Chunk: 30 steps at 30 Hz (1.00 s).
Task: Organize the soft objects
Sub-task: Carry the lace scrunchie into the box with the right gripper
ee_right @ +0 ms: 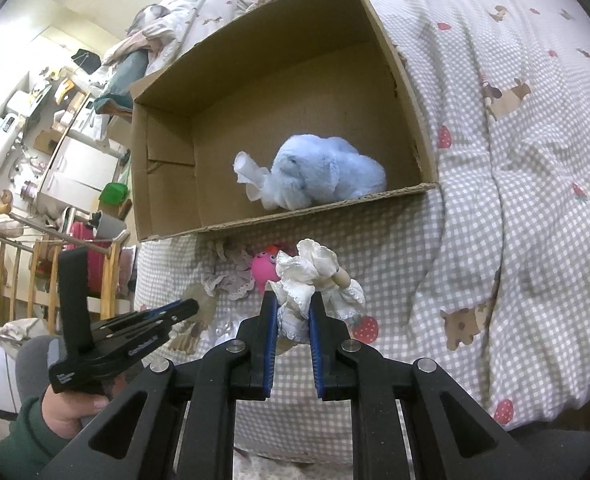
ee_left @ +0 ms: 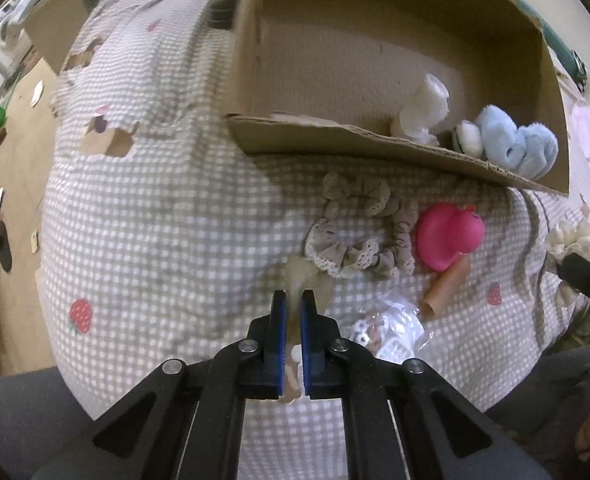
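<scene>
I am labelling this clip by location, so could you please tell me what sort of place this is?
Most likely a bedroom at home. The work happens on a bed covered by a checked quilt printed with strawberries and dogs, a pillow lies at its far end, and cluttered household furniture stands beside it.

Soft things on the checked bed and in the box

A blue plush (ee_right: 327,170) and a white scrunchie (ee_left: 423,110) lay inside the open cardboard box (ee_right: 167,184); a beige lace scrunchie (ee_left: 361,226) and pink toy (ee_left: 447,236) sat just before it, touching; a cream scrunchie (ee_right: 315,280) was pinched upright.
</scene>
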Tool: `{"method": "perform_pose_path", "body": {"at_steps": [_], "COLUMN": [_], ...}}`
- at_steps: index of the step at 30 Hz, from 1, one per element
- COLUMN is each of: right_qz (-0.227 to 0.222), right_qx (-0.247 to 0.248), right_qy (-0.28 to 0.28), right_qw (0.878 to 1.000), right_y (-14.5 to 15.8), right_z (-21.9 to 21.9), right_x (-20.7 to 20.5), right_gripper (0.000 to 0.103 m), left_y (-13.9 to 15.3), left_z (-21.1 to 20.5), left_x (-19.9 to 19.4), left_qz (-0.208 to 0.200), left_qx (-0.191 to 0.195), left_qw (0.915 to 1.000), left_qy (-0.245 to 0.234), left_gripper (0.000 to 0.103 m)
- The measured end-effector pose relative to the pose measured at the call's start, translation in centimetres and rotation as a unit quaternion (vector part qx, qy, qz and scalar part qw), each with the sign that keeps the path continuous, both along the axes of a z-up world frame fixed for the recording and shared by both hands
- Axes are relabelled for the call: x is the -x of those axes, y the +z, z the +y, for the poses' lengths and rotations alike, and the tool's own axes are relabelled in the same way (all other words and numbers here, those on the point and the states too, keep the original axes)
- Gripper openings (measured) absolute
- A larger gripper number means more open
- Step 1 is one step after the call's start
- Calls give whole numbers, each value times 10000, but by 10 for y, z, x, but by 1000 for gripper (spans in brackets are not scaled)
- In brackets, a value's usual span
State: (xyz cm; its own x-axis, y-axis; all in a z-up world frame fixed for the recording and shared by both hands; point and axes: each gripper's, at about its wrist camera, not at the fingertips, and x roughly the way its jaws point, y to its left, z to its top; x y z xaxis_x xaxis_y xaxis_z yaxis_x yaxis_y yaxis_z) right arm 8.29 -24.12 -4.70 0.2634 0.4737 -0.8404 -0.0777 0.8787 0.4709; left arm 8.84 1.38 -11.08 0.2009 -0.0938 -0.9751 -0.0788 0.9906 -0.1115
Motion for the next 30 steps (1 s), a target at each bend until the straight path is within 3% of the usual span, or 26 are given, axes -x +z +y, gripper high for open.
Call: {"method": "perform_pose_path", "body": {"at_steps": [12,17,24,30], "right_qz": [-44,-227,-736,-1051], "right_qx": [92,38,-44,25], "right_qy": [58,83,127,191], "right_qw": [9999,9997,9972,9943], "right_y": [-1,10,50,65], "right_z": [3,3,-1,0], "right_x": [5,10,7,-18], "right_gripper": [16,16,16,16], "left_y": [40,83,147,168], "left_z": [29,21,1,-9], "left_x": [35,45,25,-10], "left_qz": [-542,-1034,-1734,-1997], "left_qx": [-180,-44,110,34], "left_qw": [9976,9932,9846,9798], "left_qy": [385,533,192,-62], "left_gripper": [6,6,6,6]}}
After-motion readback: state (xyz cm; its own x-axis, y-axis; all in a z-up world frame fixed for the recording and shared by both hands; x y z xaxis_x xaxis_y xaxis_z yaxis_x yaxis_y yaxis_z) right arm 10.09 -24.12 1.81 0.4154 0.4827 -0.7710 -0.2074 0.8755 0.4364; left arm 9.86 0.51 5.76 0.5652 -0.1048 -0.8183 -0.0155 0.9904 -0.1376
